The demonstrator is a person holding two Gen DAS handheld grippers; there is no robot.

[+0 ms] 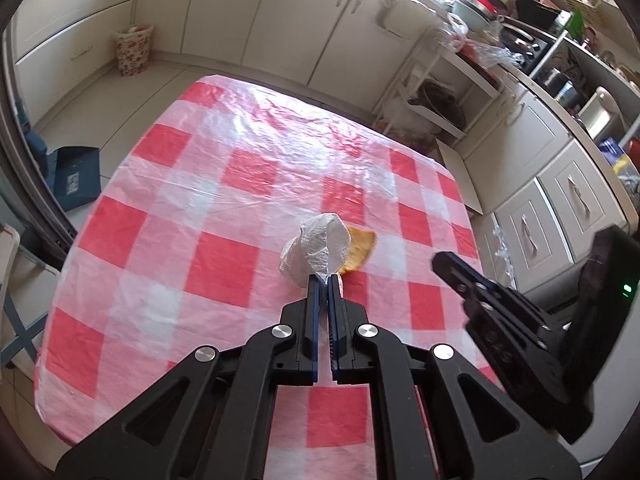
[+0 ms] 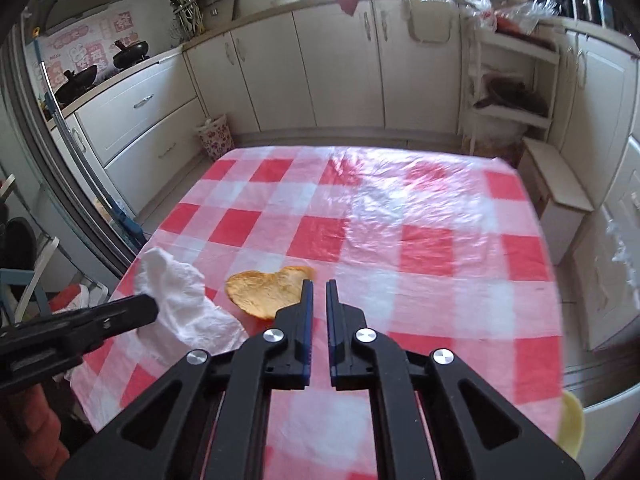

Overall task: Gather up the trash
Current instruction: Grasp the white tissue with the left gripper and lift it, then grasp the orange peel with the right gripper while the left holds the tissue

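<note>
The left gripper [image 1: 323, 278] fingers pinch the soft, light tissue [image 1: 318, 250] at its near tip; the right gripper [image 2: 319, 282] fingers sit together, empty.

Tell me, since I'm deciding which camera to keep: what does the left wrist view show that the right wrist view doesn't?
Only the left wrist view: the blue dustpan on the floor and the left tool pinching the white tissue.
Only the right wrist view: woks on the stove and the right tool shut on nothing.
Both: the checked tablecloth, the orange peel and the floral bin.
</note>
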